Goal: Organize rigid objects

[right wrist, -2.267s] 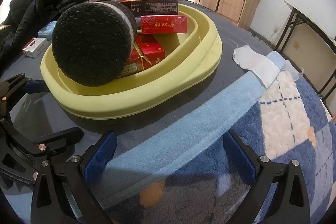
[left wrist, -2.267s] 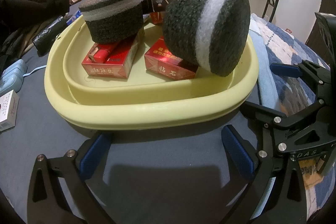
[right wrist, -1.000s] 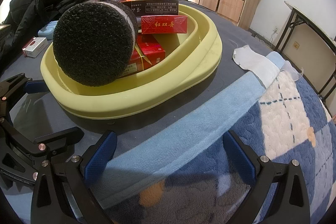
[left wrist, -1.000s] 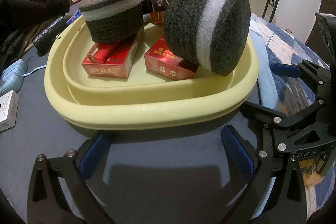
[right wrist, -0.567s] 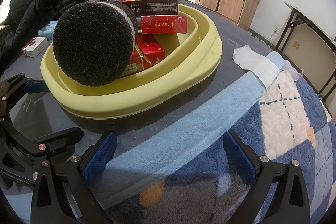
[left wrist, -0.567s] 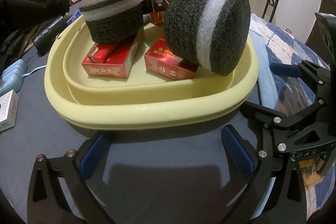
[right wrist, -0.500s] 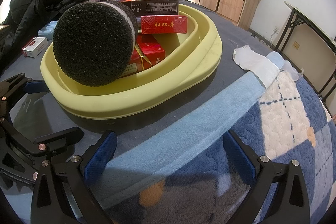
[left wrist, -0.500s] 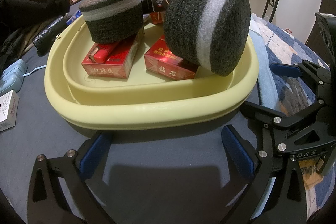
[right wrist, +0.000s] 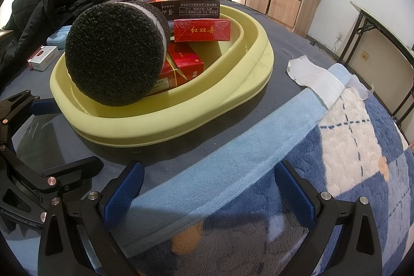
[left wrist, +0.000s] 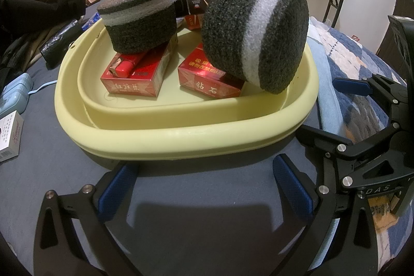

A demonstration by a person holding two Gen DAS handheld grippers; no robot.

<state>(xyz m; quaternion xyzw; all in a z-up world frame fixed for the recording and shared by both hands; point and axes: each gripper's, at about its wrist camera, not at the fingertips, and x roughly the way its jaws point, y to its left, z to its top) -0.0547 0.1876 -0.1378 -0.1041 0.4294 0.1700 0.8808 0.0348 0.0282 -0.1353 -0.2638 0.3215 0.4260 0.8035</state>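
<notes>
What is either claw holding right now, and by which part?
Nothing is held. The left claw and the right claw are both open and empty, short of the yellow basin.

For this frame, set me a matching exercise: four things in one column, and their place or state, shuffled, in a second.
Things
1. upright dark foam cylinder with a white band
2. tilted dark foam cylinder with a white band
3. white cigarette pack
4. left gripper

Places or states
A. lies outside the pale yellow plastic basin, on the grey sheet
B. leans on the red box printed in gold
C. stands flat on the red box with a red lighter
D. open, holding nothing, in front of the basin

Pairs: 1-C, 2-B, 3-A, 4-D
</notes>
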